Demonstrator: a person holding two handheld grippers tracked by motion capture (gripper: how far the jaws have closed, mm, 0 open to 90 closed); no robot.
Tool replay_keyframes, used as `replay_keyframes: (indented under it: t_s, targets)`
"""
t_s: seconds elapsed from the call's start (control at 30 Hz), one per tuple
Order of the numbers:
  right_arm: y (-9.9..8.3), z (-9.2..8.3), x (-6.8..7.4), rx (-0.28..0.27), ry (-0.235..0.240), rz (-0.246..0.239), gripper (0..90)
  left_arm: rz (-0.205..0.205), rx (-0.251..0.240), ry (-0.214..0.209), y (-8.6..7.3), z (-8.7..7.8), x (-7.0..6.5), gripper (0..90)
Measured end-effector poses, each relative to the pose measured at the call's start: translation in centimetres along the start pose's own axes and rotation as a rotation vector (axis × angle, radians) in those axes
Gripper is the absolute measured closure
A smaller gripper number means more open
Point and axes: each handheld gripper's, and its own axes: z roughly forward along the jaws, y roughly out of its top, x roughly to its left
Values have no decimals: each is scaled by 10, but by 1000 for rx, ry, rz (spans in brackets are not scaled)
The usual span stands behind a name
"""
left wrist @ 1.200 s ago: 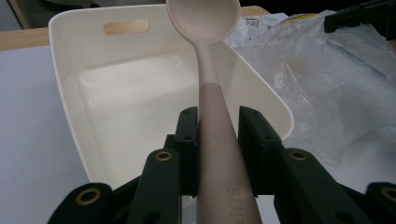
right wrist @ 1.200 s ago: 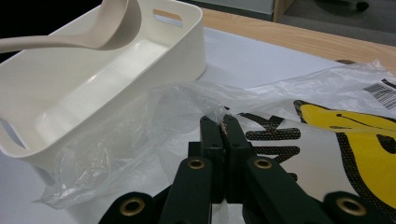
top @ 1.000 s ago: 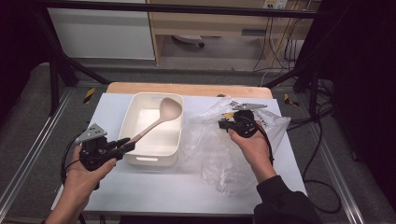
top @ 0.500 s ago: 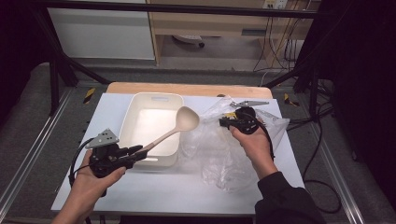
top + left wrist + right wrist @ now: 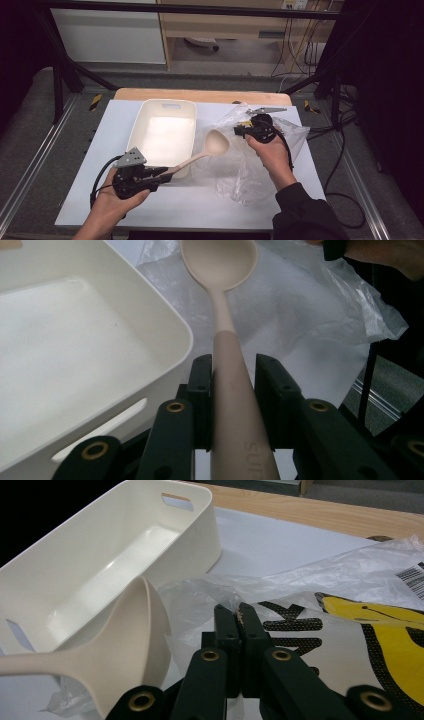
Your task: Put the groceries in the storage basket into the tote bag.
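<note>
A beige spoon (image 5: 212,146) is held by its handle (image 5: 231,390) in my left gripper (image 5: 159,173), which is shut on it at the table's near left. The spoon's bowl (image 5: 220,260) points away toward a clear plastic bag (image 5: 255,167) and hangs just right of the white bin (image 5: 165,107). My right gripper (image 5: 239,131) is shut on the bag's crumpled edge (image 5: 200,592), holding it up close to the spoon's bowl (image 5: 132,630). The bag carries a yellow and black print (image 5: 380,615).
The white bin (image 5: 65,575) has handle slots in its end walls and nothing inside. A white sheet (image 5: 115,125) covers the wooden table (image 5: 200,95). Cables (image 5: 345,150) trail off the right side. A metal rail (image 5: 30,165) runs along the left.
My left gripper has pulled back toward the person and swung the spoon right, out of the bin, until its bowl reaches the bag. The right gripper has barely moved.
</note>
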Motion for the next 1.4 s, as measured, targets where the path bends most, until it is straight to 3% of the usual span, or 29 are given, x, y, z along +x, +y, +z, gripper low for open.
replay_keyframes:
  t_s: [0.43, 0.97, 1.4]
  targets:
    - [1, -3, 2, -14, 5, -9, 900, 18, 30, -29, 1, 38, -18, 701]
    - [2, -9, 3, -35, 4, -19, 900, 12, 27, -14, 14, 93, -20, 705]
    - [3, -13, 6, -53, 7, -29, 900, 20, 7, 5, 23, 119, -25, 713]
